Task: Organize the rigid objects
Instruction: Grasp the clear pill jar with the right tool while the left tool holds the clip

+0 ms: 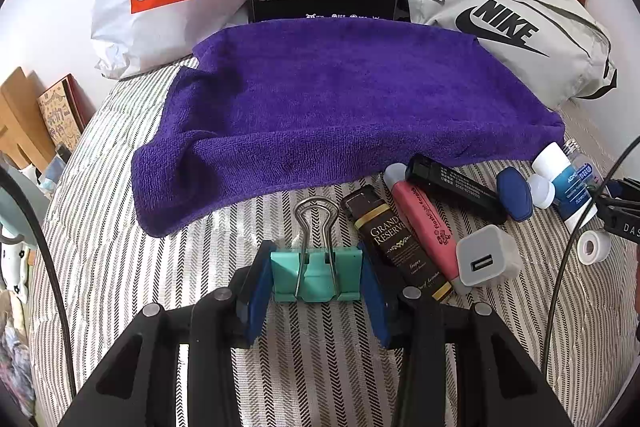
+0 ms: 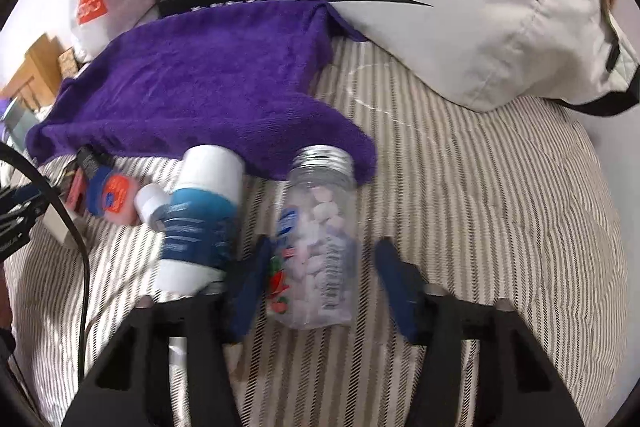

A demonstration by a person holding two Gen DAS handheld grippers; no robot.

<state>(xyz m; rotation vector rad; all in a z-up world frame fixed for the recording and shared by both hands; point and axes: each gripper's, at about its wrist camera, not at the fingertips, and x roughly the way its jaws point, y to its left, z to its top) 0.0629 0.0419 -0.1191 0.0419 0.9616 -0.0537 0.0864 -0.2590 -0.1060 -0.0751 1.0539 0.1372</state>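
Left wrist view: left gripper, blue pads pinching a teal metal binder clip over the striped bedcover, just short of a purple terry towel. Right of it, a clutter: black sachet, pink marker, white USB charger.

Right wrist view, blurred: right gripper spread around a clear plastic bottle with silver cap, right pad apart from it. White-and-blue tube just beside.
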